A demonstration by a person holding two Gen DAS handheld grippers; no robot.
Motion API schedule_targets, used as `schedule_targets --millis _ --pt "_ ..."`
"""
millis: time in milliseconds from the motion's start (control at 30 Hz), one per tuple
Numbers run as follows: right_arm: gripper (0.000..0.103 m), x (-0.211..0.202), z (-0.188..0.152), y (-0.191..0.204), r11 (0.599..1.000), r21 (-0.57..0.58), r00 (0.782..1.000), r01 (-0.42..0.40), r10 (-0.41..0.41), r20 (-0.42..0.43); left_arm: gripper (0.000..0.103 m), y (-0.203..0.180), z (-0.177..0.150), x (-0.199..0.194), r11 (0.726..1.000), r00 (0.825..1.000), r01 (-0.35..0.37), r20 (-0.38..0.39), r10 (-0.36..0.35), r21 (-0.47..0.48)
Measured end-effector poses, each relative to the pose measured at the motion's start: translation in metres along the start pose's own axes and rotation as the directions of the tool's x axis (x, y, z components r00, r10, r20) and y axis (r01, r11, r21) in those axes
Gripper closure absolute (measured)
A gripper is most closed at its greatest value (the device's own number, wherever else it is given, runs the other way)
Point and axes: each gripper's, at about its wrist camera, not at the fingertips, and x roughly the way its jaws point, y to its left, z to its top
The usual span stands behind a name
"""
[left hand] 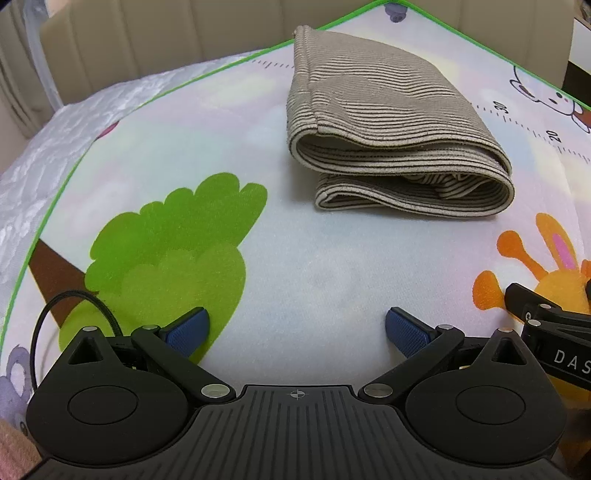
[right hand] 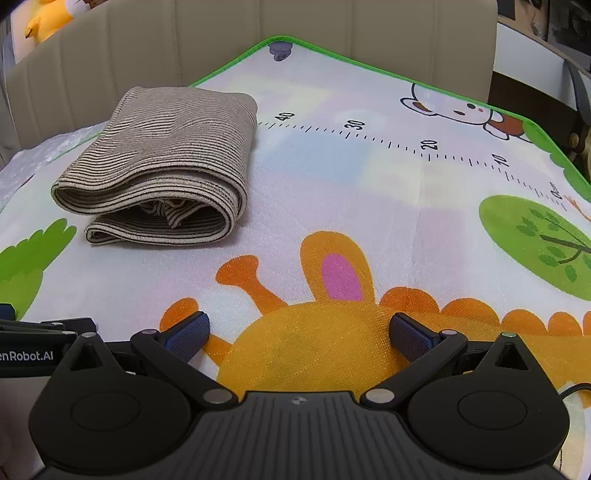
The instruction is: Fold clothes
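A beige garment with thin dark stripes (left hand: 388, 122) lies folded in a thick stack on the cartoon-print mat (left hand: 295, 266). It also shows in the right wrist view (right hand: 166, 155), at the far left of the mat (right hand: 369, 192). My left gripper (left hand: 297, 328) is open and empty, low over the mat, well short of the garment. My right gripper (right hand: 299, 332) is open and empty over the orange cartoon animal, to the right of the garment. Each gripper's body shows at the edge of the other's view (left hand: 554, 332) (right hand: 33, 350).
The mat has a green border (right hand: 369, 66) and a printed ruler. It lies on a white quilted cover (left hand: 44, 155). A beige padded headboard (right hand: 258, 37) stands behind. A yellow plush toy (right hand: 48, 18) sits at the top left.
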Motion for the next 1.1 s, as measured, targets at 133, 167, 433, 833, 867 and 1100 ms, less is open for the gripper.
schedule_targets --millis 133,167,433,833,867,1100 --pt "0.0 -0.007 -0.001 -0.004 0.999 0.017 0.998 -0.044 0.044 0.046 0.0 0.001 0.001 -0.005 1.0 0.999 0.018 0.045 -0.018 -0.01" --pt "0.0 -0.01 -0.001 -0.006 0.997 0.023 0.995 -0.071 0.069 0.072 0.0 0.001 0.001 -0.008 1.0 0.998 0.018 0.066 -0.018 -0.008" --pt "0.0 -0.023 -0.003 -0.011 0.993 0.03 0.984 -0.111 0.105 0.146 0.0 -0.008 0.001 -0.027 1.0 0.982 0.002 0.187 -0.008 0.031" --pt "0.0 -0.019 -0.004 -0.009 0.995 0.019 0.987 -0.1 0.097 0.132 0.0 -0.006 0.001 -0.023 1.0 0.991 0.009 0.136 -0.011 0.015" --pt "0.0 -0.019 -0.004 -0.01 0.995 0.021 0.987 -0.099 0.096 0.13 0.0 -0.006 0.001 -0.023 1.0 0.991 0.009 0.136 -0.011 0.016" --pt "0.0 -0.018 -0.005 -0.009 0.995 0.019 0.988 -0.097 0.094 0.122 0.0 -0.005 0.001 -0.022 1.0 0.993 0.009 0.118 -0.01 0.003"
